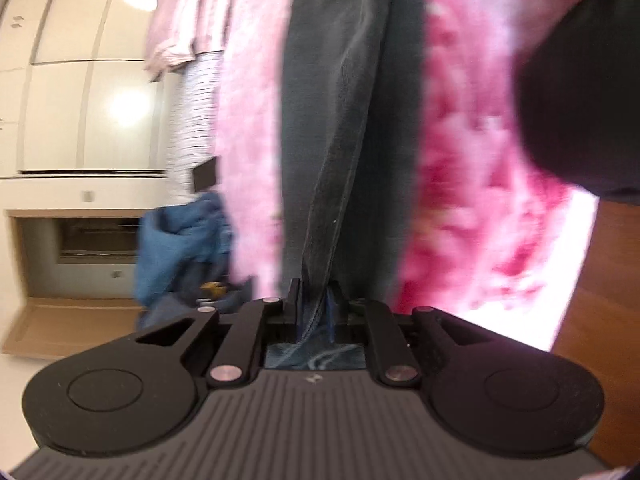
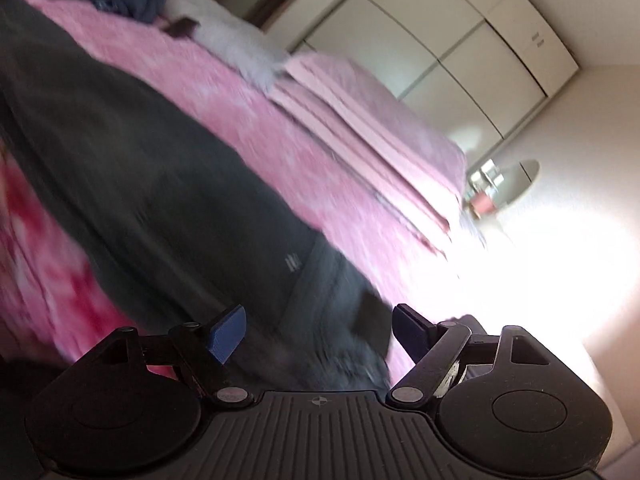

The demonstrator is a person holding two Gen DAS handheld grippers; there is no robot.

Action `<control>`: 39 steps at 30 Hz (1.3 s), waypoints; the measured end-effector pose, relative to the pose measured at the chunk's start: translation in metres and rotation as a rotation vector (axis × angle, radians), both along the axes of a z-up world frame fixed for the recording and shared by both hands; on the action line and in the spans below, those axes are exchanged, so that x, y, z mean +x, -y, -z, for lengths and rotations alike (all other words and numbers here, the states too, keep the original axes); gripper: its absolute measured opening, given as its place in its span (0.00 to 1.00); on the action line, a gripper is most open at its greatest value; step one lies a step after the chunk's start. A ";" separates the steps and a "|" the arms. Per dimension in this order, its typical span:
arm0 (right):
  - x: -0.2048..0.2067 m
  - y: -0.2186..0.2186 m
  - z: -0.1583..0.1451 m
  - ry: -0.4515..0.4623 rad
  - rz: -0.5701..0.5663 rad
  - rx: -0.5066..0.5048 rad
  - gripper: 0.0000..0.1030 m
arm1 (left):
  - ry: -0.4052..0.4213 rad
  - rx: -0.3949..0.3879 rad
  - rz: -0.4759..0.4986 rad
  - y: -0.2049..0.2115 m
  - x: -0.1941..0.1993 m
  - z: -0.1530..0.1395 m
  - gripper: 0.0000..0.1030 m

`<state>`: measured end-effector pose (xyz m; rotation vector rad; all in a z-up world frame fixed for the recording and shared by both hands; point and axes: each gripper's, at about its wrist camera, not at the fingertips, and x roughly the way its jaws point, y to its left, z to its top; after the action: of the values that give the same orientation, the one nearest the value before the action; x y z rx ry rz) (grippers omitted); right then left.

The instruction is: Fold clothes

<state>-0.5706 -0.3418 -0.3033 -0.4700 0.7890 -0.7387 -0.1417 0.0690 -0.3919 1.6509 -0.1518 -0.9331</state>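
Progress check: the dark grey fabric garment (image 1: 340, 100) lies stretched long across the fluffy pink bed cover (image 1: 472, 160), and I can't tell if it's been doubled over or just laid out flat. The left tool (image 1: 314, 300) is pinched tight on one end of it. The right tool (image 2: 316, 332) has its fingers spread apart, with the other end of the garment between them, unclamped. A heap of blue clothes (image 1: 180, 248) sits at the far end of the bed, so more looks left to fold.
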 end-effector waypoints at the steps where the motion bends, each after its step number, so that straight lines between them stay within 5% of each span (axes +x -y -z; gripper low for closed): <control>1: 0.008 -0.002 -0.002 0.007 -0.016 0.006 0.78 | 0.000 0.006 0.005 -0.004 -0.002 0.005 0.11; 8: 0.066 -0.015 -0.016 0.055 -0.131 0.052 0.78 | -0.047 0.016 -0.126 -0.043 0.004 0.011 0.14; 13: 0.113 -0.034 -0.027 0.096 -0.239 0.101 0.78 | -0.188 -0.154 -0.233 -0.066 0.023 -0.024 0.15; 15: 0.138 -0.042 -0.032 0.118 -0.294 0.130 0.78 | -0.258 -0.235 -0.269 -0.069 0.032 -0.041 0.31; 19: 0.192 -0.062 -0.036 0.121 -0.428 0.137 0.78 | -0.311 -0.259 -0.224 -0.053 0.051 -0.060 0.37; 23: 0.233 -0.093 -0.032 0.102 -0.544 0.129 0.78 | -0.290 -0.147 -0.135 -0.027 0.064 -0.058 0.35; 25: 0.244 -0.103 -0.026 0.090 -0.573 0.137 0.78 | -0.286 -0.089 -0.105 -0.015 0.071 -0.056 0.15; 27: 0.254 -0.110 -0.017 0.069 -0.583 0.157 0.78 | -0.258 -0.063 -0.069 -0.005 0.080 -0.058 0.07; 34: 0.268 -0.116 0.004 0.020 -0.538 0.191 0.78 | -0.008 -0.328 0.048 0.003 0.079 -0.111 0.07; 36: 0.269 -0.115 0.005 0.026 -0.522 0.200 0.78 | 0.012 -0.291 0.050 -0.009 0.069 -0.093 0.07; 39: 0.272 -0.115 0.013 0.011 -0.509 0.223 0.78 | -0.088 -0.182 -0.005 -0.027 0.062 -0.050 0.07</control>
<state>-0.2991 -0.2268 -0.3160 -0.4391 0.6926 -0.1780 -0.0796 0.0960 -0.3415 1.4394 -0.1678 -0.9581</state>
